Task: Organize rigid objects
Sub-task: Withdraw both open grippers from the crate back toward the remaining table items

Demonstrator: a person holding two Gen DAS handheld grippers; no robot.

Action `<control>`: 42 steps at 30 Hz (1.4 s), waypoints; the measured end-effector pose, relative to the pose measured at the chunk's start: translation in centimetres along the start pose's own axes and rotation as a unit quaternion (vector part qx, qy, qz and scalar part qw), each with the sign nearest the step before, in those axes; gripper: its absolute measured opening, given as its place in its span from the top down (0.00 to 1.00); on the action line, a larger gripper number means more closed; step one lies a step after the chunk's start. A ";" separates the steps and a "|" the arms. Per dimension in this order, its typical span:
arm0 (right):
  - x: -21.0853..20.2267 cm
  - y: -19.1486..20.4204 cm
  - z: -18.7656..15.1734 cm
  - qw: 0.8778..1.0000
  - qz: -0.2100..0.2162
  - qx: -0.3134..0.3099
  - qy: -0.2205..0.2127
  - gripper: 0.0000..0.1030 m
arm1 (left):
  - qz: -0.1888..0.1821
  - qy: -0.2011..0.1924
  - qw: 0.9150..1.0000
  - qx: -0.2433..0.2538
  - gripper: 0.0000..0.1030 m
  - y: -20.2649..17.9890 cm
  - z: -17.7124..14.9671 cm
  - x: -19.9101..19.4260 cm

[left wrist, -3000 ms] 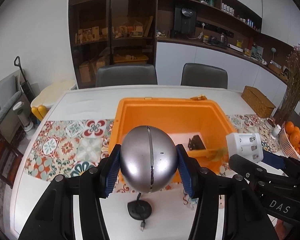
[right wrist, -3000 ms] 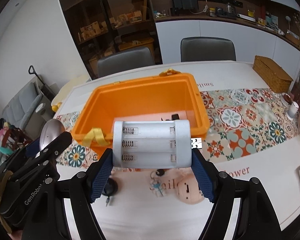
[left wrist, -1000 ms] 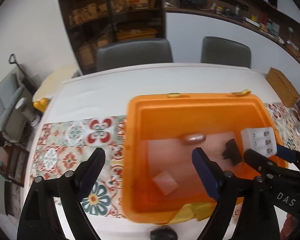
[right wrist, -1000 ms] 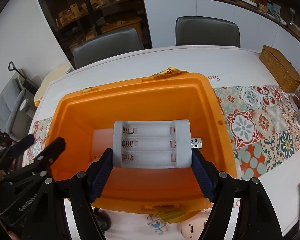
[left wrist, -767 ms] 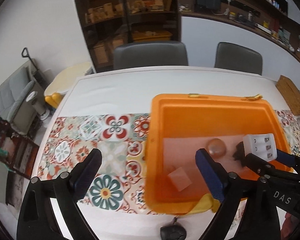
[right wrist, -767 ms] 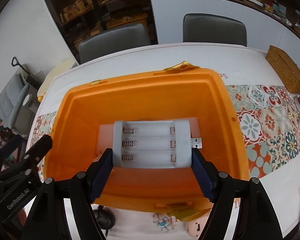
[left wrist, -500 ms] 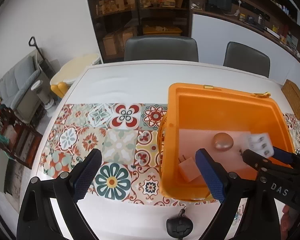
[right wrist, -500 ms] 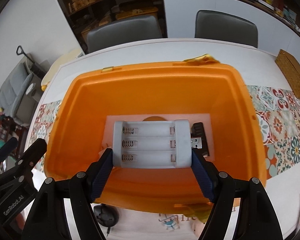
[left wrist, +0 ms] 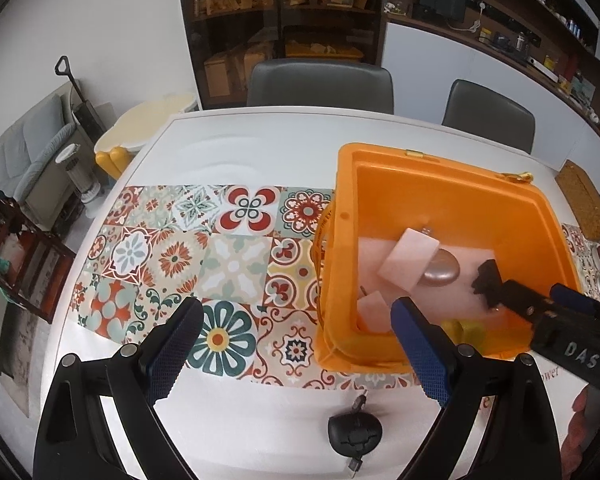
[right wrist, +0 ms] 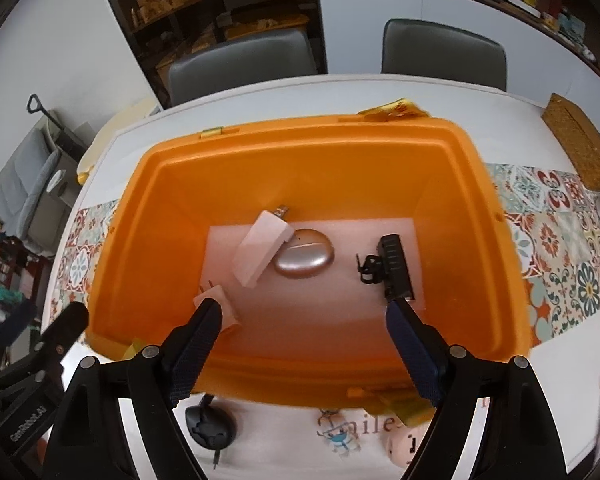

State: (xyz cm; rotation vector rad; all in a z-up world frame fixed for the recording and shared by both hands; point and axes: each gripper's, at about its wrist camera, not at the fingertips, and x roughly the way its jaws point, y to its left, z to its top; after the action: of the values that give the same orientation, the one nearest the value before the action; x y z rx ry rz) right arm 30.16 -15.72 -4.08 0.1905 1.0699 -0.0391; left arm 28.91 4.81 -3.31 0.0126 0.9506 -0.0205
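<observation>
An orange bin [right wrist: 472, 184] [left wrist: 540, 216] stands on the table. Inside lie a white battery holder [right wrist: 262, 248] [left wrist: 410, 258] leaning on a silver egg-shaped case [right wrist: 306, 256] [left wrist: 442, 270], a black rectangular device [right wrist: 394, 266] [left wrist: 488, 276] and a small white plug block [right wrist: 216, 304] [left wrist: 370, 306]. My right gripper [right wrist: 304, 312] is open and empty, above the bin's near side. My left gripper [left wrist: 296, 312] is open and empty, over the patterned runner at the bin's left edge.
A black retractable cable reel [left wrist: 354, 436] [right wrist: 210, 426] lies on the white table in front of the bin. A pink round item [right wrist: 406, 442] and a keyring [right wrist: 338, 436] lie nearby. A wicker box [right wrist: 578, 148] sits far right. Two chairs stand behind the table.
My right gripper has opened and dropped the battery holder into the bin, where it rests against the silver case. My left gripper, open since releasing the silver case, has drifted left.
</observation>
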 end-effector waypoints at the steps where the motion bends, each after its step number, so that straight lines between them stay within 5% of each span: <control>1: -0.5 -0.1 -0.1 1.000 -0.001 0.001 -0.007 0.18 | -0.003 0.000 1.000 0.000 0.07 0.0 -0.2 -0.2; 25: -7.1 -3.6 -5.3 0.997 0.008 0.021 -0.069 0.18 | -0.034 -0.025 0.999 -0.011 0.07 -3.1 -4.7 -5.3; 42: -7.0 -7.4 -9.4 0.998 0.031 0.010 -0.052 0.18 | -0.016 -0.003 1.000 -0.027 0.07 -6.8 -9.2 -5.7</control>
State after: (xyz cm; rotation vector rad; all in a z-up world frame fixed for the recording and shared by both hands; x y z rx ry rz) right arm 17.72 -21.73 -3.33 0.2365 0.9596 -0.0045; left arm 17.98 -1.79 -4.03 -0.0518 0.9443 -0.0242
